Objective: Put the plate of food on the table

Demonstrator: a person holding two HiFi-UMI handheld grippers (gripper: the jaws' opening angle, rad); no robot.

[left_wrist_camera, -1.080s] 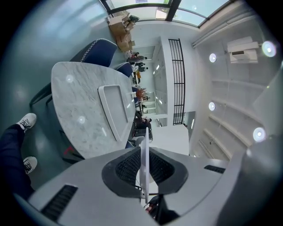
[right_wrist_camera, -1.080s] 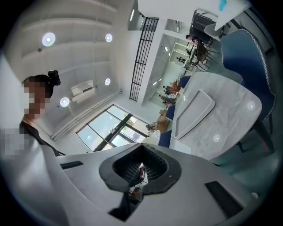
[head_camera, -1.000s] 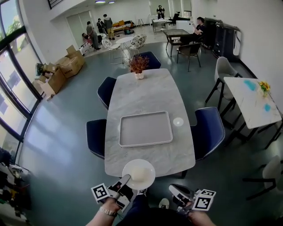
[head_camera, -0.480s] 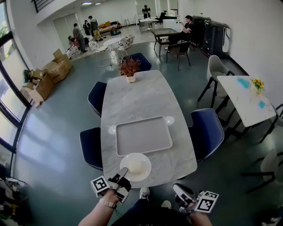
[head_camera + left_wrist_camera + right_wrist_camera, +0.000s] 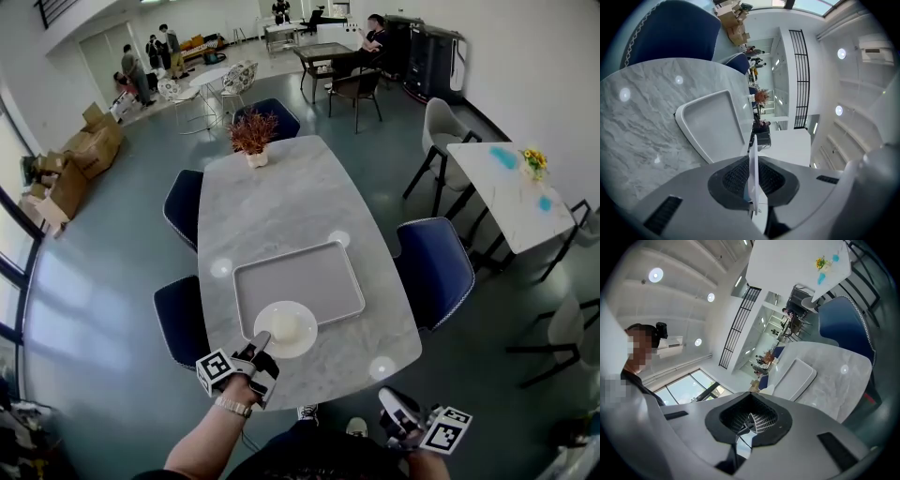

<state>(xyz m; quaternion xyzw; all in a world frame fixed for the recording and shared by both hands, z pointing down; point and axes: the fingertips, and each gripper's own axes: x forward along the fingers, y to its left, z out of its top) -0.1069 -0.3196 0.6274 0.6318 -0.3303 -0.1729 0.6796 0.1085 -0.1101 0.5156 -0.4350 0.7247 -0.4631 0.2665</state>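
White plate [image 5: 304, 332] of food [image 5: 284, 325]: rim gripped by left tongs [image 5: 262, 341], over tray's [image 5: 309, 277] near edge, on table [image 5: 281, 202]. Right tongs [image 5: 397, 416] closed, empty. Step: setting down. Next: lower level, release.

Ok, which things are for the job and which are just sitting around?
For the job: plate of food, left gripper clamped on its rim, marble table.

Just around: grey tray, potted plant, blue chairs, cardboard boxes.
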